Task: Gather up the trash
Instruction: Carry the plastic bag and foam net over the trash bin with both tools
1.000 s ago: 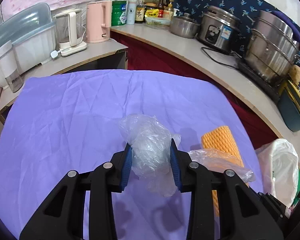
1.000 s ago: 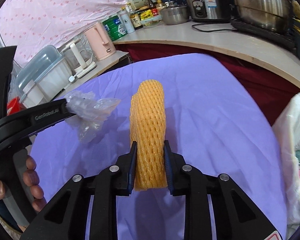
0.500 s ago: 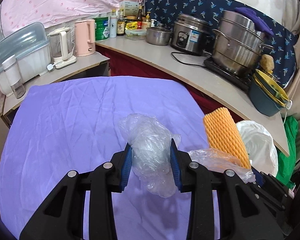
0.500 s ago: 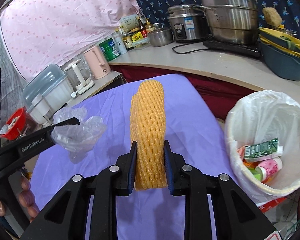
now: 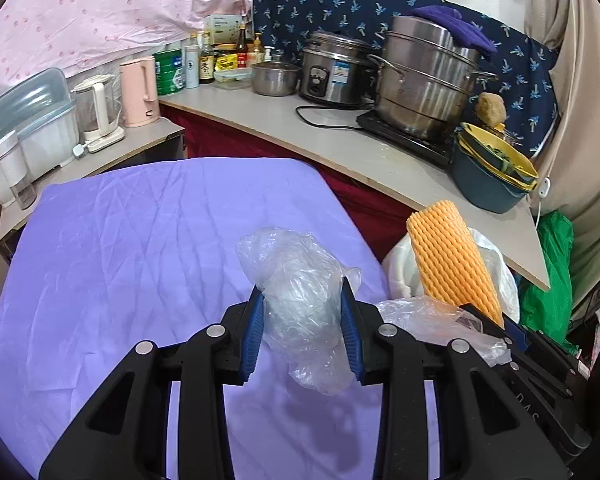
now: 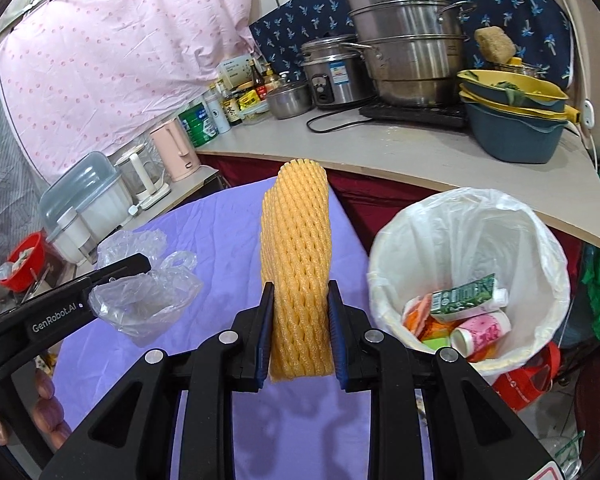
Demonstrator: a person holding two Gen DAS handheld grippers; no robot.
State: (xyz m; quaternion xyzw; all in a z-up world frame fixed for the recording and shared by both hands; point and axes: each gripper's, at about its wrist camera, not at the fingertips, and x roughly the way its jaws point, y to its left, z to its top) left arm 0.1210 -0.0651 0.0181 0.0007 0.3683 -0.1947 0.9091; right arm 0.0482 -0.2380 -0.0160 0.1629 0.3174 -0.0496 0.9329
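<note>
In the right wrist view, the foam fruit net (image 6: 298,264) stands upright at centre between the right gripper (image 6: 299,334) pads. The trash bin (image 6: 540,236) sits lower right, a carton (image 6: 462,298) inside. The plastic bag (image 6: 148,292) hangs centre left in the left gripper (image 5: 302,334), above the tablecloth (image 6: 220,232). The counter (image 6: 440,160) crosses behind.

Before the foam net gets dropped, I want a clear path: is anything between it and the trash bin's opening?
Nothing in the right wrist view: the foam net and the trash bin stand side by side, with only purple tablecloth behind.
</note>
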